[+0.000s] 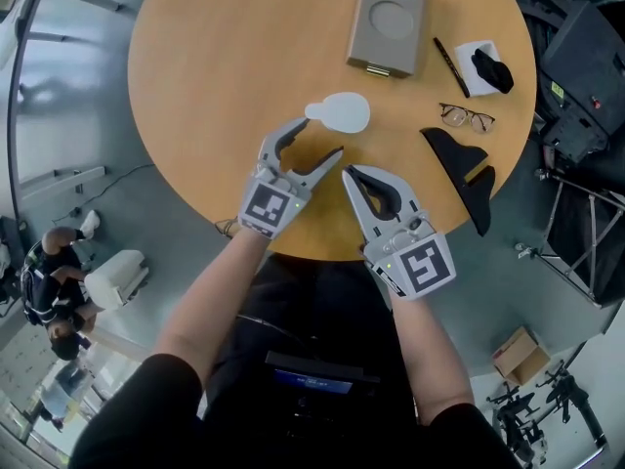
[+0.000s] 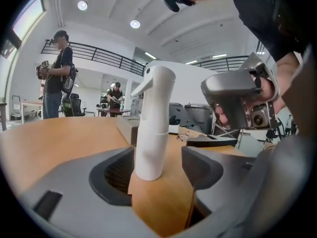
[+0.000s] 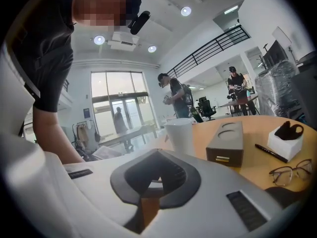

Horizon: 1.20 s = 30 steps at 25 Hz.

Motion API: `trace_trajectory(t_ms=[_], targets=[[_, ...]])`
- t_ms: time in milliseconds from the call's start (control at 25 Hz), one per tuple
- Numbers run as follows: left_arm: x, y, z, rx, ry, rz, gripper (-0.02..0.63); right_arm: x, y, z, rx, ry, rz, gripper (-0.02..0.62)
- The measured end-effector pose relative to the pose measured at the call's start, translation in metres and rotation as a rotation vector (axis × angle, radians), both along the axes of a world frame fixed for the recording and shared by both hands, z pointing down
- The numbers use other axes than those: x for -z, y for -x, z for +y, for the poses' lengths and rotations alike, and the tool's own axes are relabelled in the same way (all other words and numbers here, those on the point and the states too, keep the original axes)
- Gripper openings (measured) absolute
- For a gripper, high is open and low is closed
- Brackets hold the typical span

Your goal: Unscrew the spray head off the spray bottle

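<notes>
Now, your left gripper gaped, released, just short of the spray bottle, right gripper clenched empty, nearer the table edge.

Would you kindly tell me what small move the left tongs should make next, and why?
Probably ease the left tongs forward and close them on the spray bottle: it stands upright on the table just ahead of the open tongs, untouched, spray head still on. The right tongs are shut and empty.
</notes>
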<state>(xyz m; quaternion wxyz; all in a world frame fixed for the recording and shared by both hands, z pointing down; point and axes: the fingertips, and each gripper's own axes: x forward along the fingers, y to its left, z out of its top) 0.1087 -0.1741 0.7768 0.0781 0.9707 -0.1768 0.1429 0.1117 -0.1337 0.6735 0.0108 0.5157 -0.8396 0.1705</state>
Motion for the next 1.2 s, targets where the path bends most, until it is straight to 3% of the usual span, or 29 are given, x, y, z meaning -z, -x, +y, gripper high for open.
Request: trace_trajectory(t_ms=[280,720,840,1200], targets=[[-0.01,-0.018,-0.015,0.027,-0.005,0.006,0.345,-0.011,-0.013,0.006,-0.025,0.018,-0.02,0.002],[-0.019,-0.06,-0.027,-0.026,-0.055,0.002,0.379,-0.03,-0.029,0.009,-0.038,0.035,-0.041,0.002],[-0.018,-0.068,-0.026,-0.057,-0.069,0.007,0.311,-0.029,-0.035,0.008,-0.036,0.032,-0.038,0.002],[0.053,-0.061,-0.009,-0.116,-0.081,-0.015,0.305,0.023,-0.039,0.004,0.024,-0.024,-0.007,0.002]])
